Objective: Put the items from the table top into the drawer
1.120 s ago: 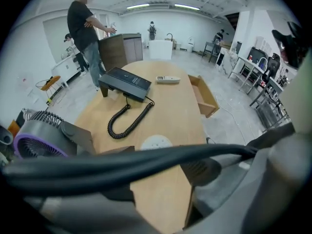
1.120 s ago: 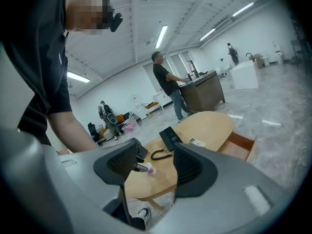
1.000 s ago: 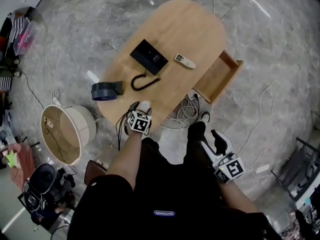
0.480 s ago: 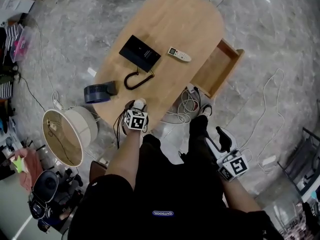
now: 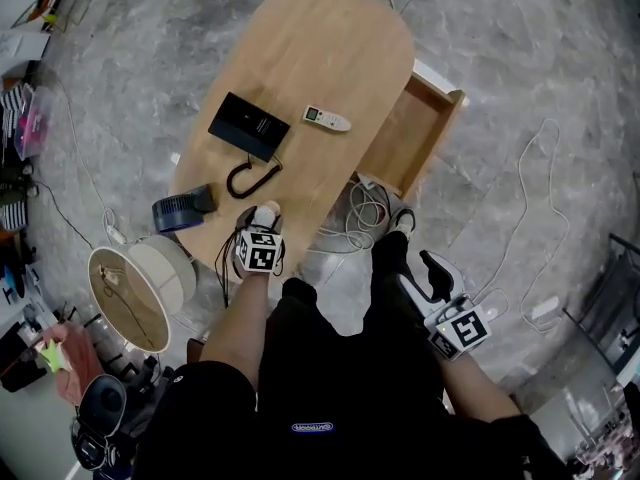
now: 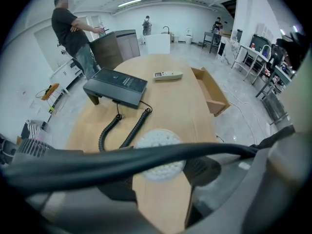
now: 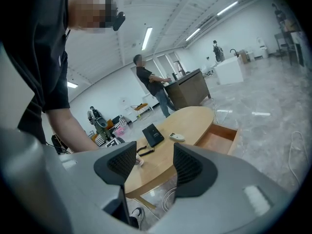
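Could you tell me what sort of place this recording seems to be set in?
Probably a large open workspace or lab: strip lights on a white ceiling, desks and chairs along one wall, loose cables on the grey stone-patterned floor.

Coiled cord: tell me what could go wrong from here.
The coiled cord runs from the black phone base toward the white perforated piece in the left gripper; carrying that to the drawer could drag the base and sweep the remote off. The blue fan sits at the table edge and could fall.
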### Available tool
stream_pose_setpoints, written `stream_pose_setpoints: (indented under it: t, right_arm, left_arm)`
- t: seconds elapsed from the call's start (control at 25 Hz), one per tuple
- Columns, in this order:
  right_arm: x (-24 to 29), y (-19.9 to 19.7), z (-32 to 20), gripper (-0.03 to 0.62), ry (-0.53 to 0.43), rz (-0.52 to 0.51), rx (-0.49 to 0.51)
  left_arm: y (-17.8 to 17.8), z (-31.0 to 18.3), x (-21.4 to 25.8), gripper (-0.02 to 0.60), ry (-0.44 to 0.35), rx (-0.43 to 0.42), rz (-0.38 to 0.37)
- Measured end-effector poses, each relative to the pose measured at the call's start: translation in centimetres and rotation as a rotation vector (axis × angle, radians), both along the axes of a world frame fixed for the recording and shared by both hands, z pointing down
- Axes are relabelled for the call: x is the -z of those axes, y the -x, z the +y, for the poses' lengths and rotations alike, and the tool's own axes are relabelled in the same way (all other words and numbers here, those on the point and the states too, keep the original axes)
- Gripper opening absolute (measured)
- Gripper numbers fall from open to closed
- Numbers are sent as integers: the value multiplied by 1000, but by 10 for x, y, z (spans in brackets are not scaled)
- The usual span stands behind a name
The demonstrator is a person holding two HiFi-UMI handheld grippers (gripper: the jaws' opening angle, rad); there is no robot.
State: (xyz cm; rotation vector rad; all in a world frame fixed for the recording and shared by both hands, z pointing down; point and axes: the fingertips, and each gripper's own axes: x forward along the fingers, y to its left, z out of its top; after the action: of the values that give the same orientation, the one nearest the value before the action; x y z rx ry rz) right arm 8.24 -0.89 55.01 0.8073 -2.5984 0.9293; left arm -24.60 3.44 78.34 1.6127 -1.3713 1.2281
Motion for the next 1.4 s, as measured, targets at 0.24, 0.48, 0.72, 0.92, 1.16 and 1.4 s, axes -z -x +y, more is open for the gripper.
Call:
stream_pose_setpoints:
  t: [0.24,0.48,0.72,0.92,1.16,1.4]
  right_arm:
    - [-1,-26,-9,250,4,-27,-69]
    - [-16,-56,-8,250,29,-27,-117]
    - [-16,-86,-21,252,15,-33,-171]
    - [-29,-120,-28,252,39,-28,-238]
    - [-40,-155,-29,252,68,-20,-274]
    - [-41,-182,-31,252,83,-25,-296]
  left_arm:
    - [-40,-49,11,276,-61,-74,11]
    - [-94,-99,18,278,-112,-181,24]
    - [-152,-145,24,276,-159,-267,66]
    - [-206,-174,14,276,-165,-399,67]
    - [-264,-195,-10,276,-141,-502,68]
    - [-278,-195,-48,276,-70,-467,43]
